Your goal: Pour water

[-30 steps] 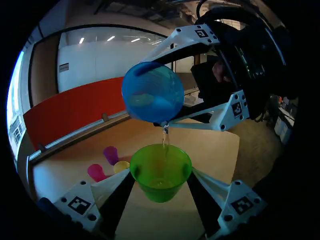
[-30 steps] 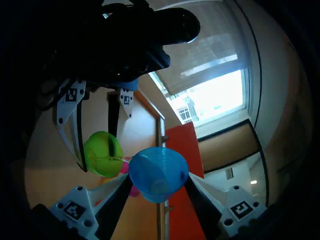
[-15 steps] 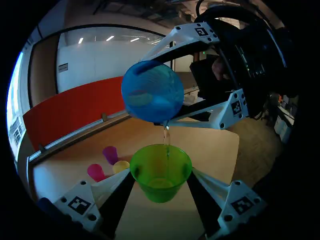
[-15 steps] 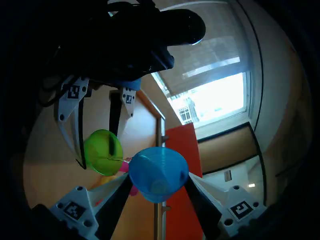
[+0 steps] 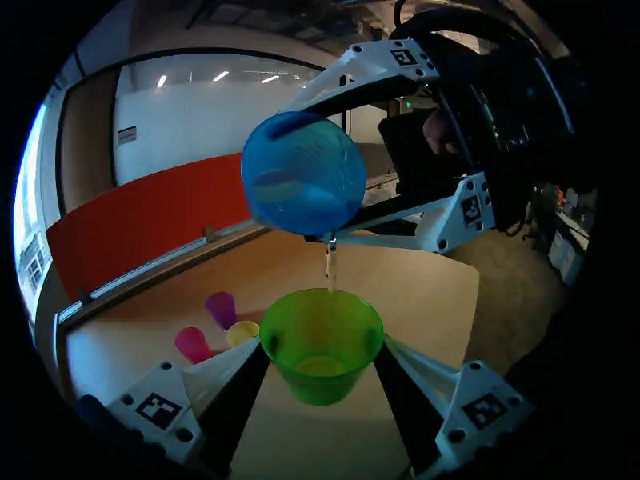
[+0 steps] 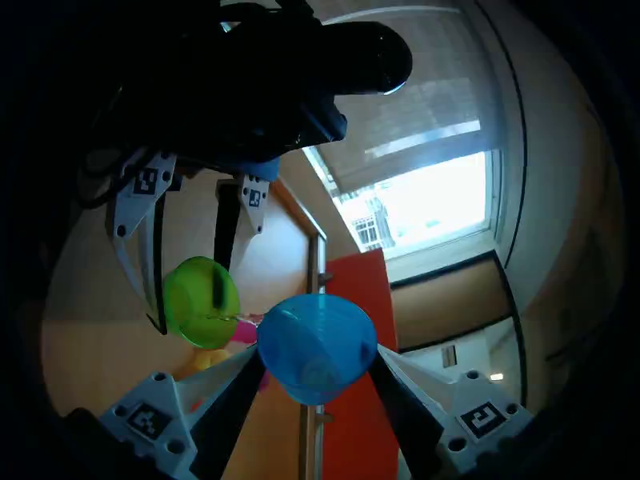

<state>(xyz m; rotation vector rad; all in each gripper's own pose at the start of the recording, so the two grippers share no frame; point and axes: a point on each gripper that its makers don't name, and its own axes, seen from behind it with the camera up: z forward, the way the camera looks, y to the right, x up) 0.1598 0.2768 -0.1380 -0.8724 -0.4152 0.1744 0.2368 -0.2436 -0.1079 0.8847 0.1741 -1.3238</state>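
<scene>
the pale wooden tabletop (image 5: 416, 288) lies free to the right of and behind the translucent green plastic cup (image 5: 322, 352). at its left a small pink plastic cup (image 5: 192, 344), a small purple plastic cup (image 5: 222, 309) and a small yellow plastic cup (image 5: 242, 331) cluster together, blocking that side. overhead, the tilted translucent blue plastic cup (image 5: 302, 186) in the right gripper (image 5: 310, 186) bars the way, leaving a narrow gap above the green rim. a red wall panel (image 5: 152, 216) bounds the far edge.

The yellow cup (image 5: 242, 330) is half hidden behind a finger (image 5: 218, 373) of the left tongs (image 5: 322, 347) — its base unseen.

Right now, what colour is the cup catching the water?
The cup is green; left gripper view shows best.
</scene>
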